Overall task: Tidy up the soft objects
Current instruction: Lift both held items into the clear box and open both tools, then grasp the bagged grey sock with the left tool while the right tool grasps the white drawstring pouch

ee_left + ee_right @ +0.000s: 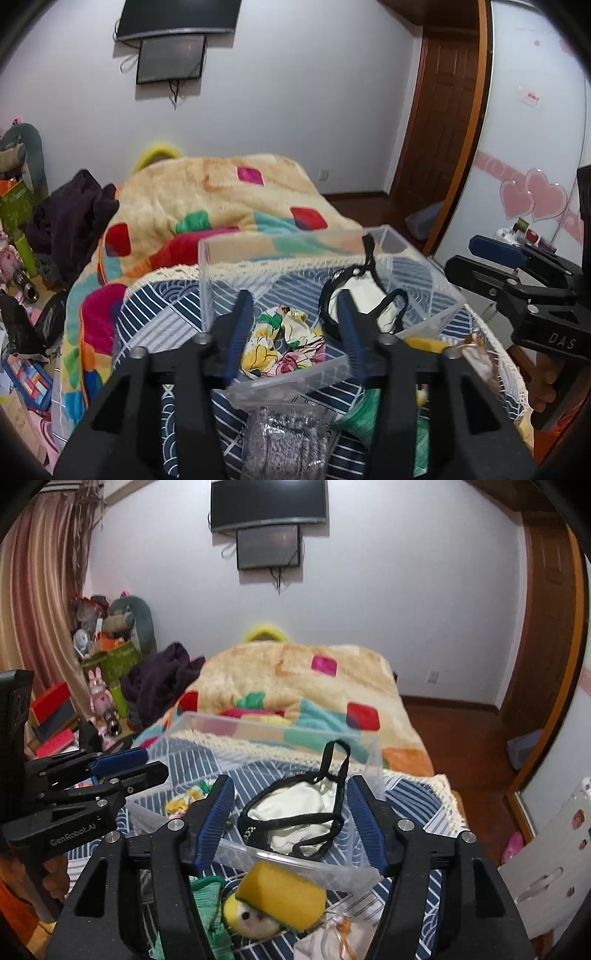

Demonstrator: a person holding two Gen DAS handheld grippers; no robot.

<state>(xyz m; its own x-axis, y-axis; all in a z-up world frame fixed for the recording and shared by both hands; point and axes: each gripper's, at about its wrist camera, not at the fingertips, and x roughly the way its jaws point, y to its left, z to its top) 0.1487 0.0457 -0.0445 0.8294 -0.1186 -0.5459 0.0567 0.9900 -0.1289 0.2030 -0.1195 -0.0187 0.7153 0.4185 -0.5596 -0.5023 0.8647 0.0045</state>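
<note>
Two spread fingers of the left hand-held gripper (293, 328) frame the floral cloth (283, 341) at 12 o'clock, inside the clear box (291, 240).

Right view: the right hand-held gripper (291, 812), spread and empty, has the yellow plush (275, 899) nearest, at 6 o'clock.

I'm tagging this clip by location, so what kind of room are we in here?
Most likely a home bedroom. A bed with a patchwork fleece blanket fills the middle, a wall-mounted TV hangs opposite, and a wardrobe door with pink heart decals stands to the right.
</note>
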